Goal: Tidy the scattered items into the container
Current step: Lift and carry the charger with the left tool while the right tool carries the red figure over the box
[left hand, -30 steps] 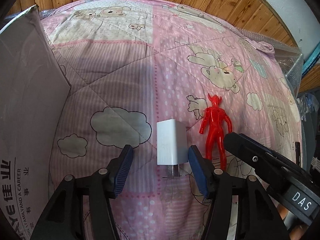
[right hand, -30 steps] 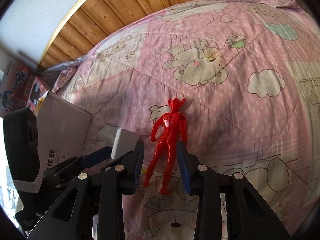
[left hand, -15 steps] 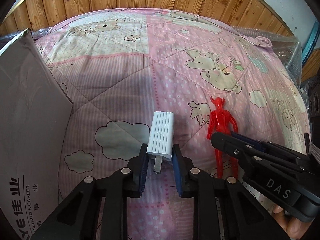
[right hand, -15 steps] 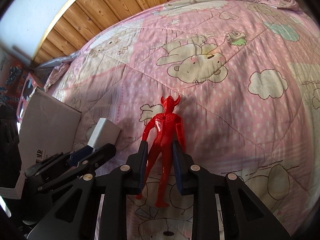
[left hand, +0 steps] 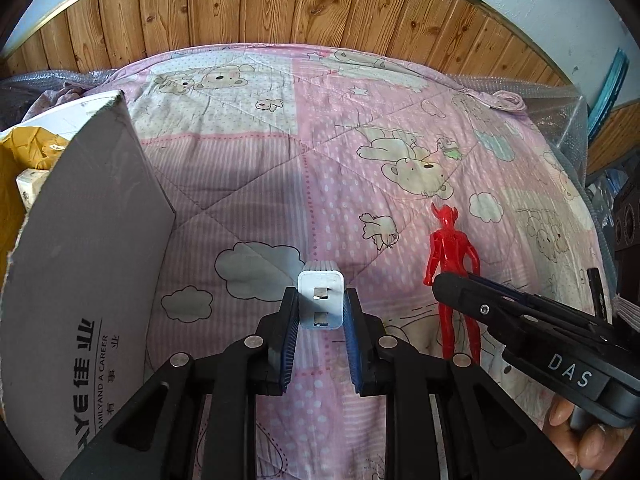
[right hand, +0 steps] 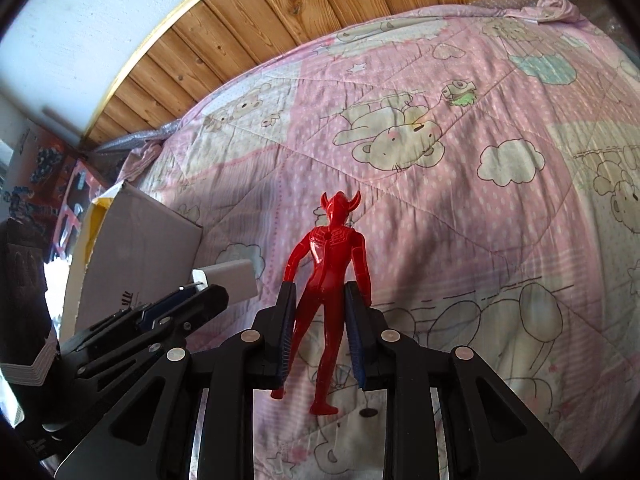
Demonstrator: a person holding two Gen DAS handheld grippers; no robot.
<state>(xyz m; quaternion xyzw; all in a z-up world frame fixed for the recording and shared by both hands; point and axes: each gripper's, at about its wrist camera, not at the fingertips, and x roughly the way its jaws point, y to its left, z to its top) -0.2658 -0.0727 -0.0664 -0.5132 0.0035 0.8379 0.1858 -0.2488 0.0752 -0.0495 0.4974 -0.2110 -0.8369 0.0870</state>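
charger sits pinched in the left gripper, prongs toward the camera; the right gripper is clamped on the red figure. both seem lifted off the bed (hard to be sure). carry each level over the box wall at left, then release low inside.

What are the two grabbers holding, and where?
Left tool grips the white charger by its sides. Right tool grips the red toy figure around its legs.
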